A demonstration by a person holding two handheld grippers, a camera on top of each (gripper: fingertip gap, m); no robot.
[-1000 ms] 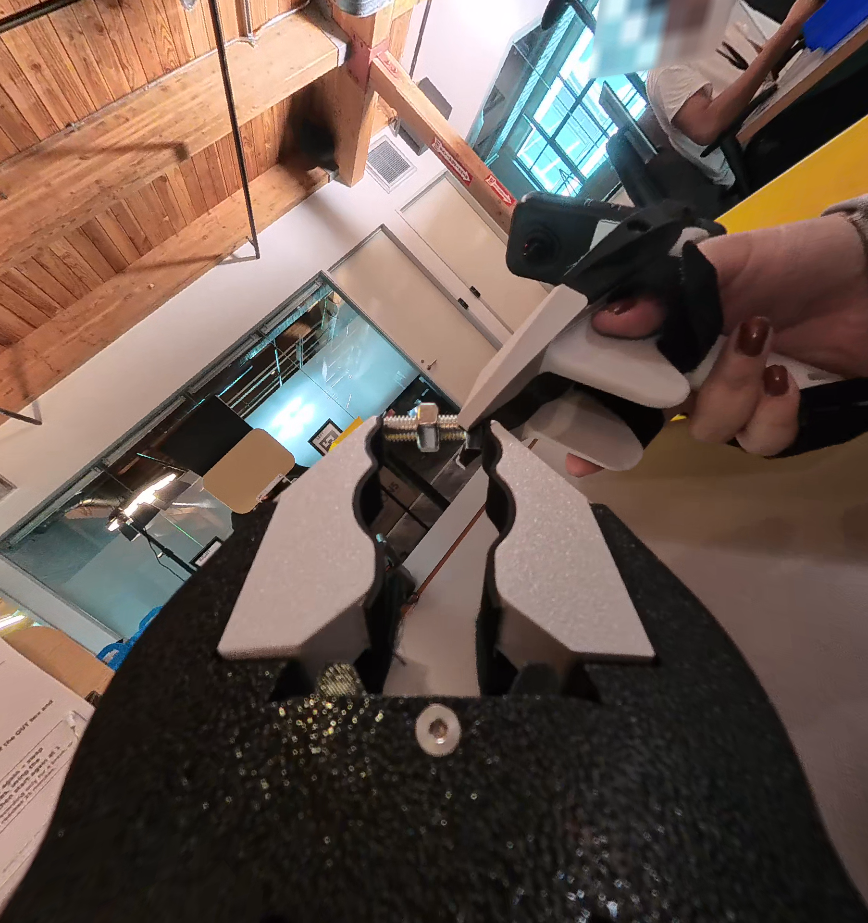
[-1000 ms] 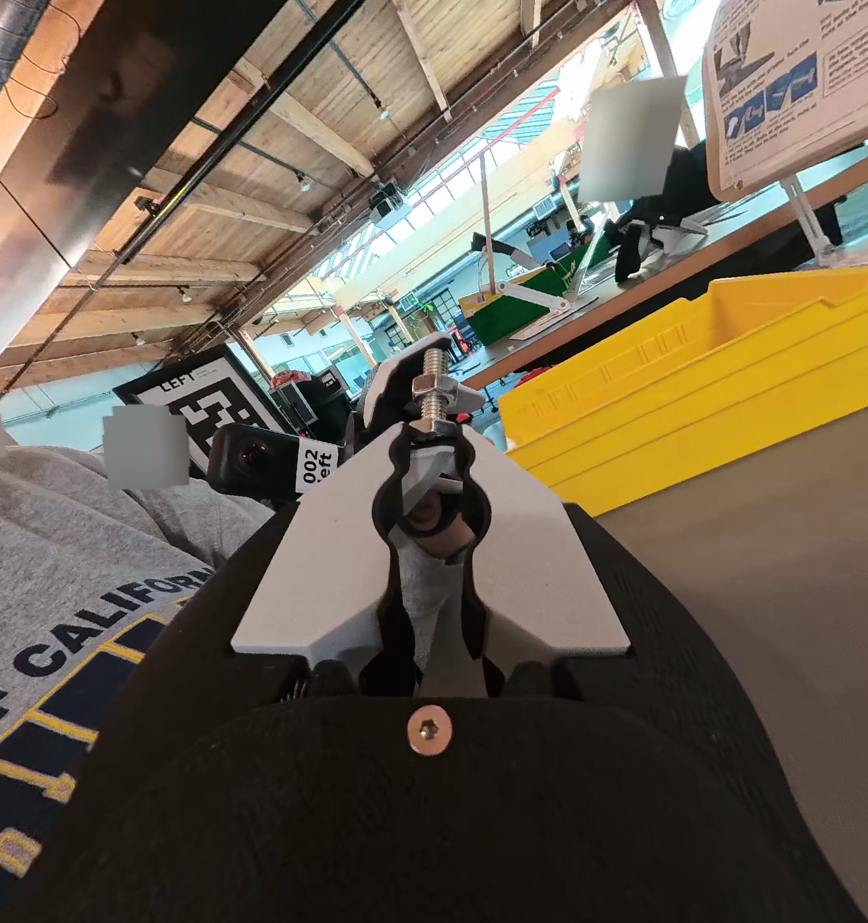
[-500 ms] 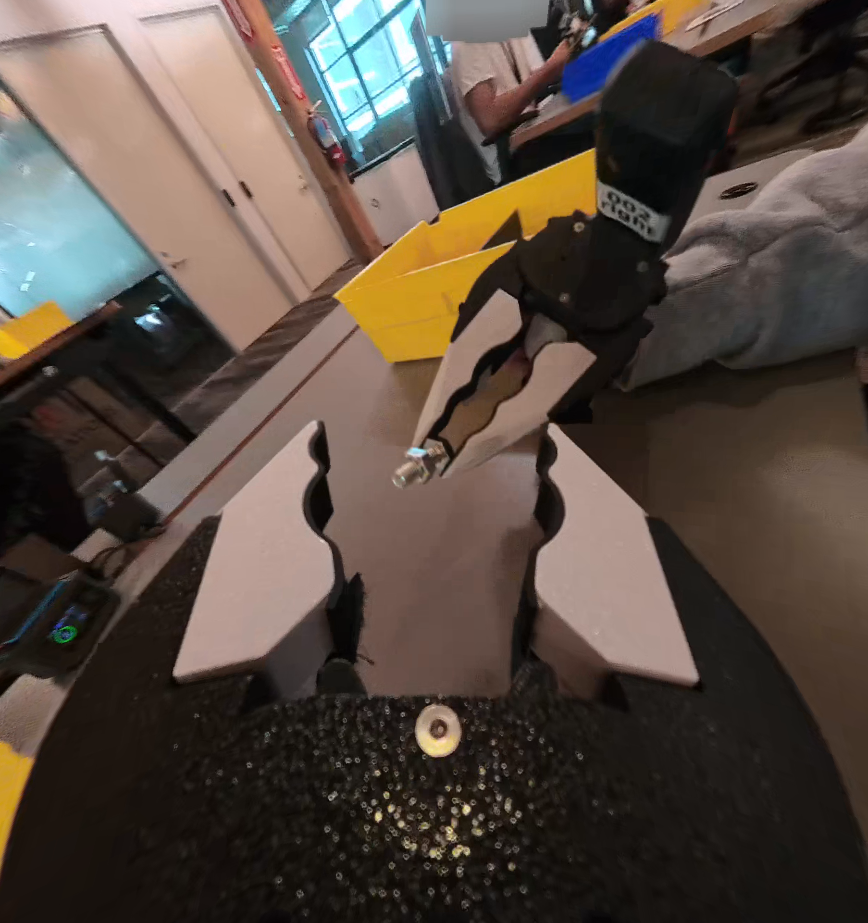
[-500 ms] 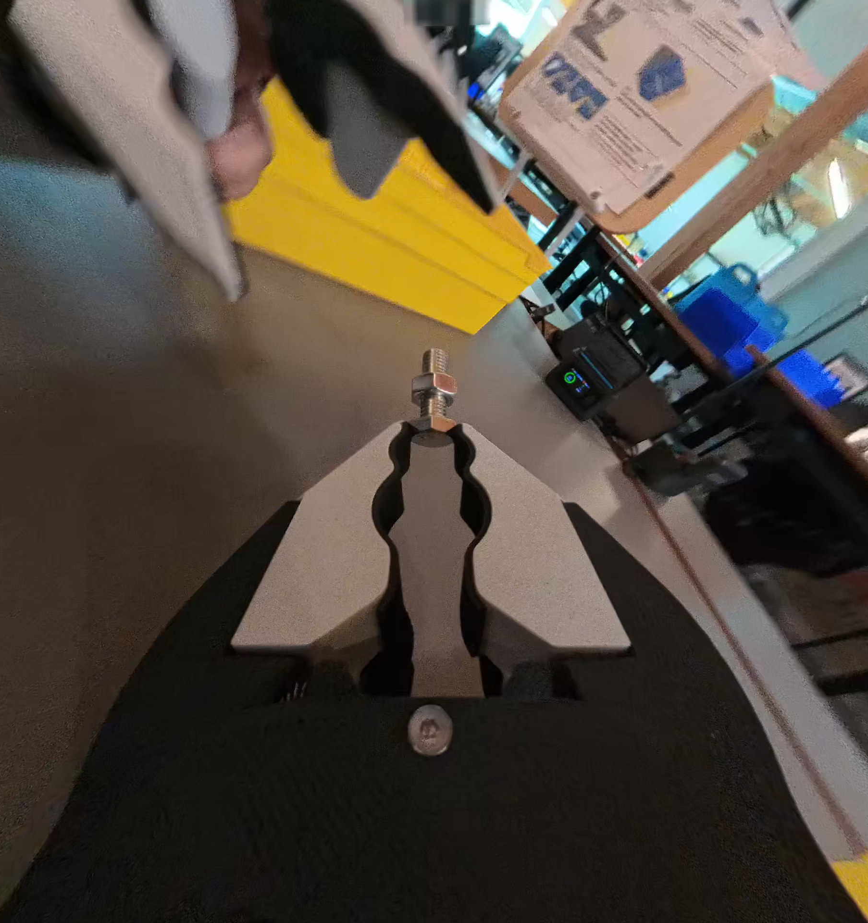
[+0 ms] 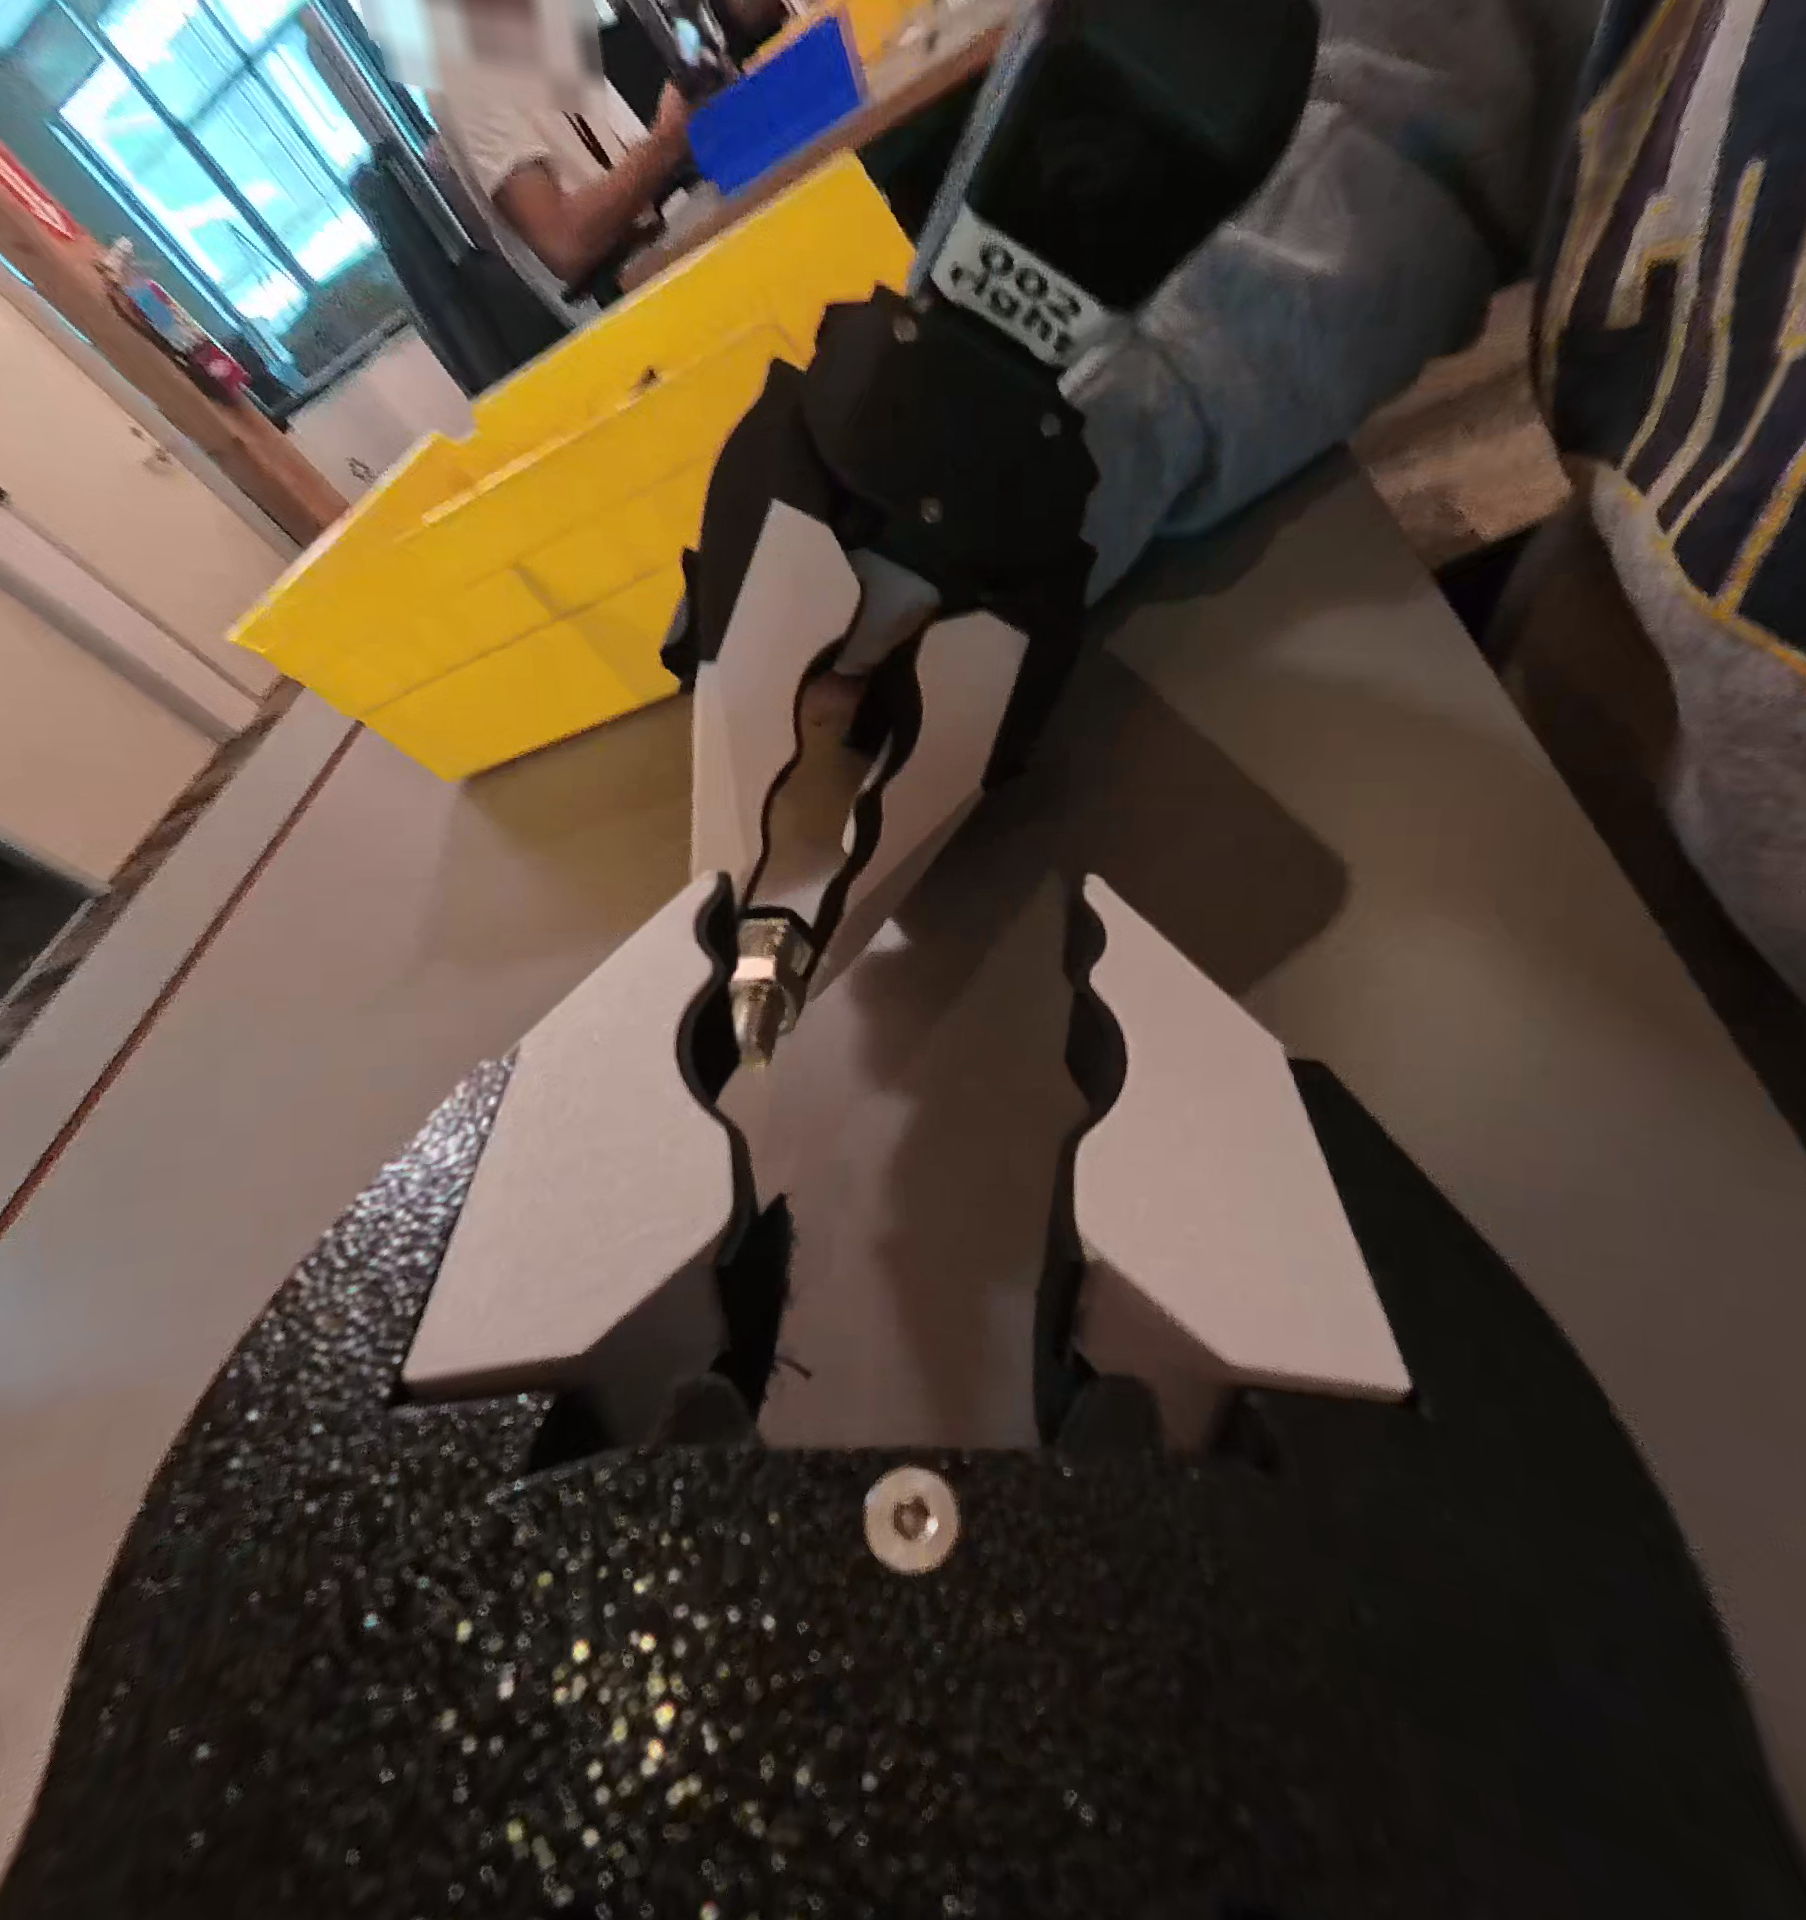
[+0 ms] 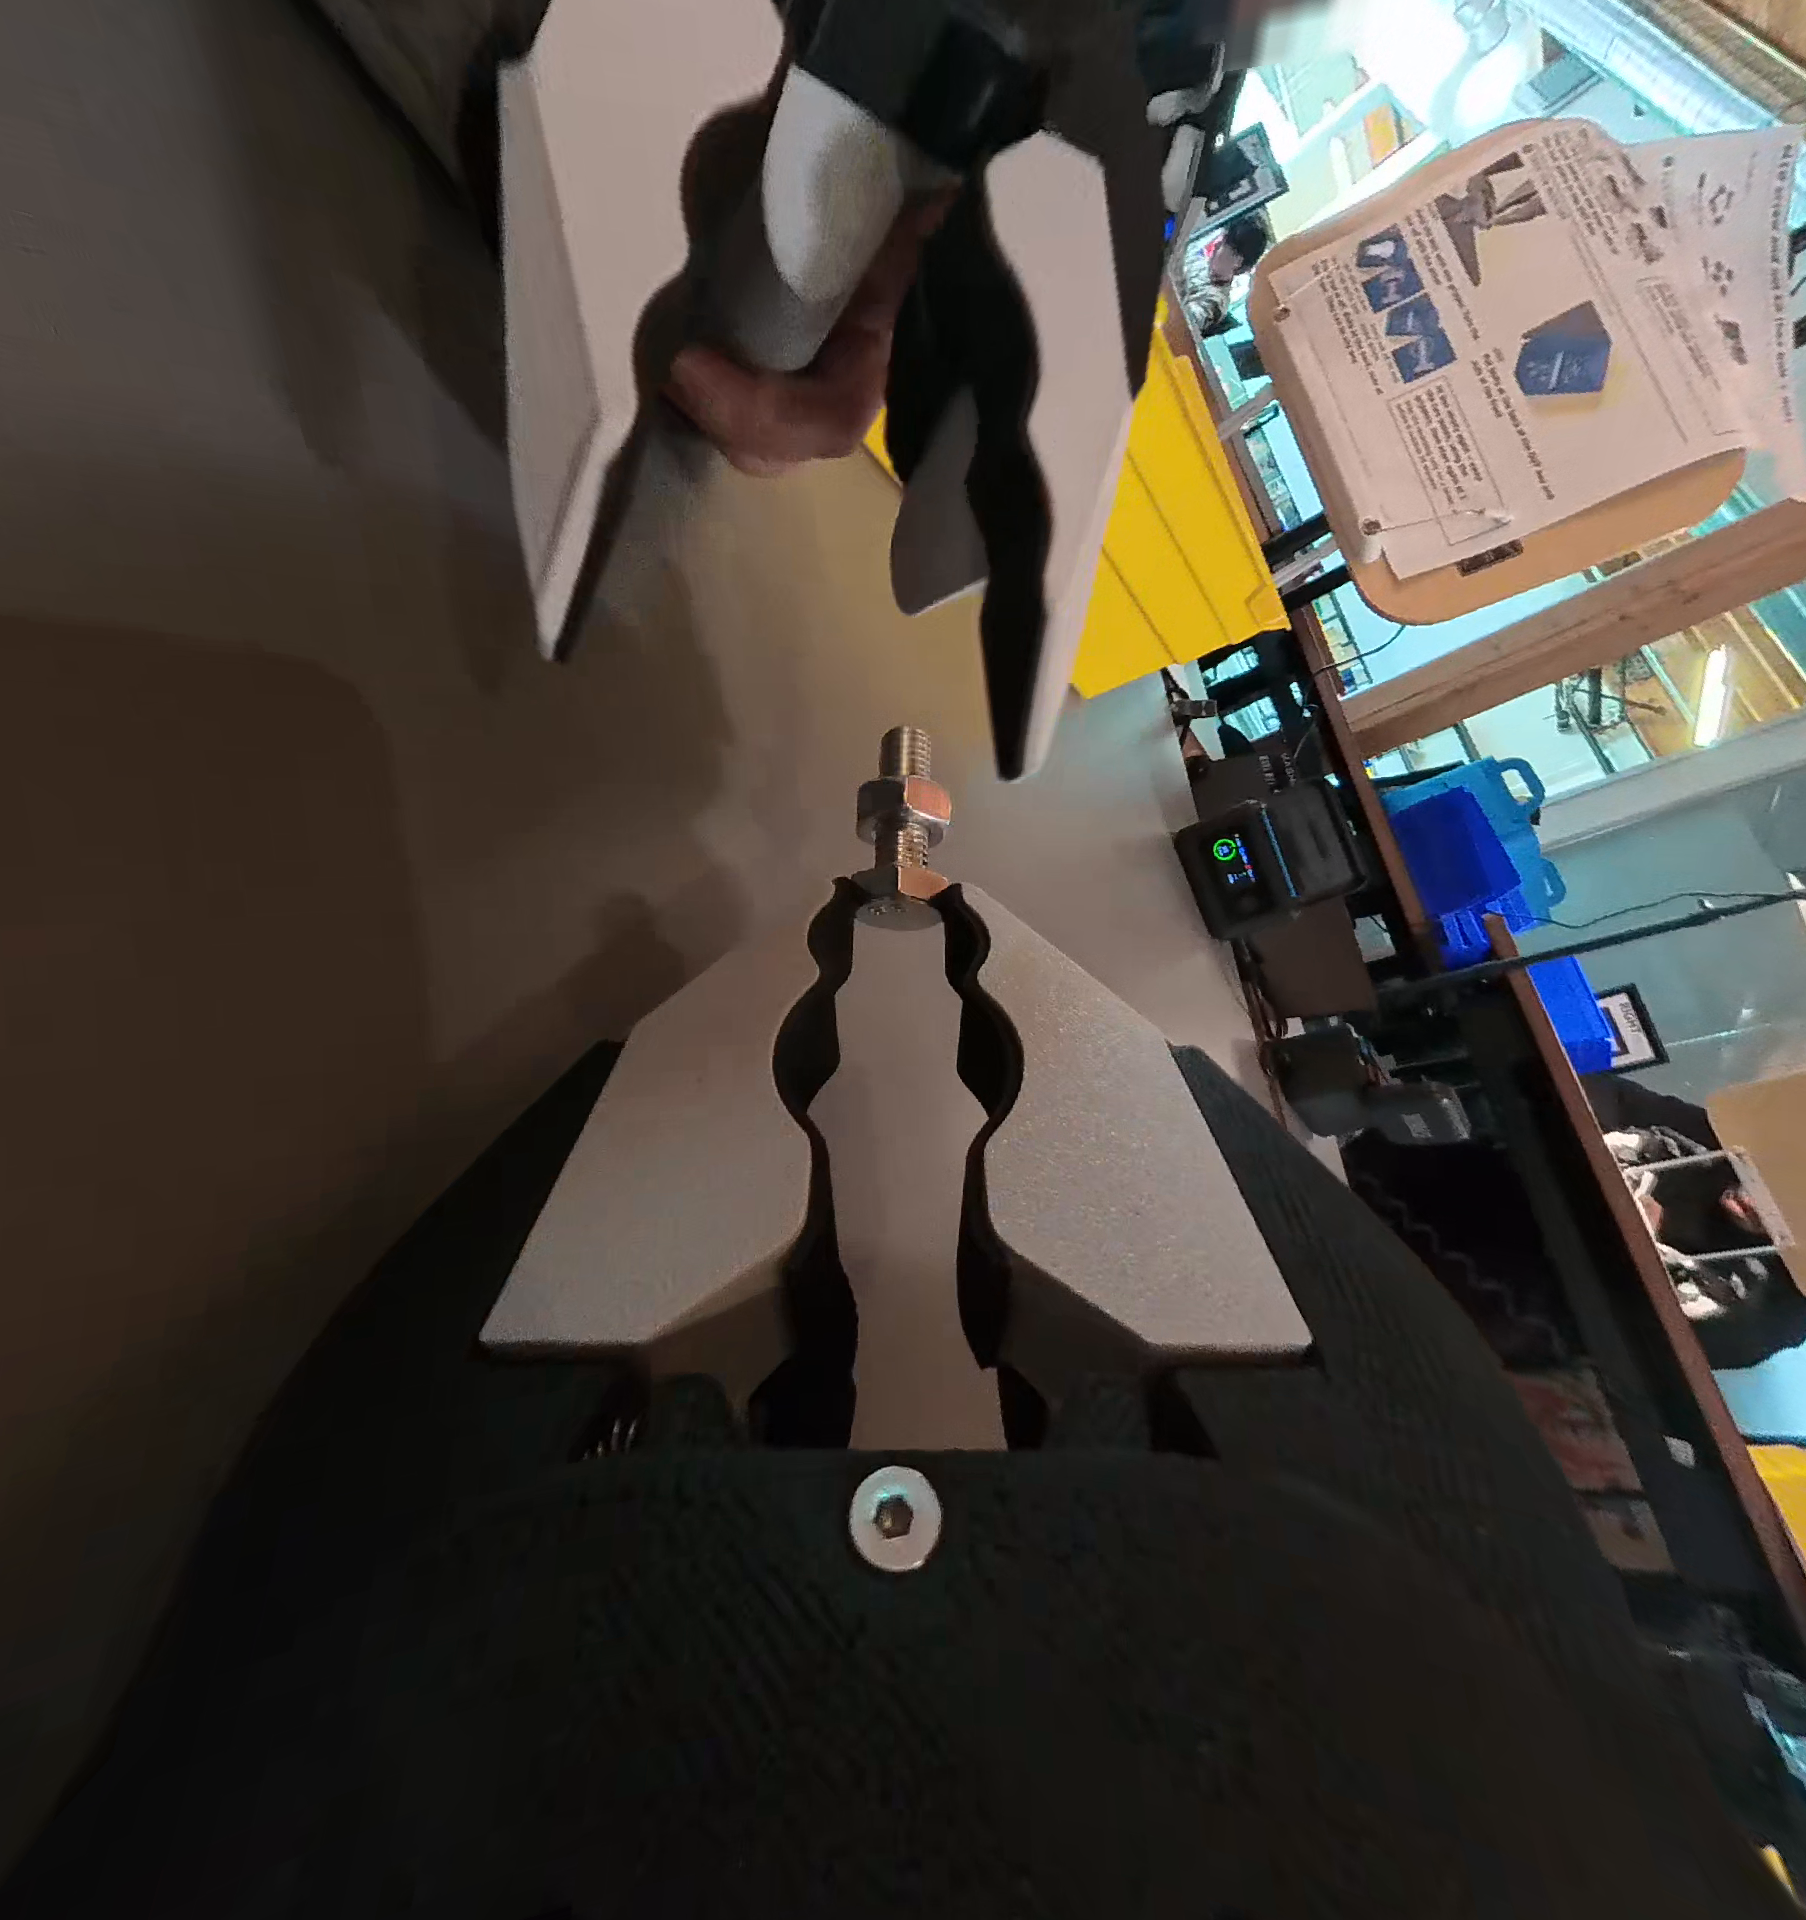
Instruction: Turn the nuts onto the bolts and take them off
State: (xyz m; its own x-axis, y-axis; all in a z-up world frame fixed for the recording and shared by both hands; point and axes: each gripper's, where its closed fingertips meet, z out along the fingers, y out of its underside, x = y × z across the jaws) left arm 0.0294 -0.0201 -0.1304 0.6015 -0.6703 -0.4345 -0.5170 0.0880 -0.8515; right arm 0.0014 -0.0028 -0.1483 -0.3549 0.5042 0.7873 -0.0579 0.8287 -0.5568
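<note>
One bolt (image 6: 901, 831) carries one nut (image 6: 903, 809), threaded partway up the shank. The right gripper (image 6: 894, 899) pinches the bolt's head at its very tips, so shank and nut stick out free ahead of the jaws, likely to leave the nut reachable. The left gripper (image 5: 894, 914) stands wide open and empty, its near finger (image 5: 608, 1122) just beside the nut, seemingly positioned to close on it. One yellow bin (image 5: 525, 603) sits beyond.

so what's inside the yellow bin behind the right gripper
Not visible. In the left wrist view the yellow bin shows only its outer wall and stepped rim; its interior is hidden by the near wall and by the right gripper, shut on the bolt.
</note>
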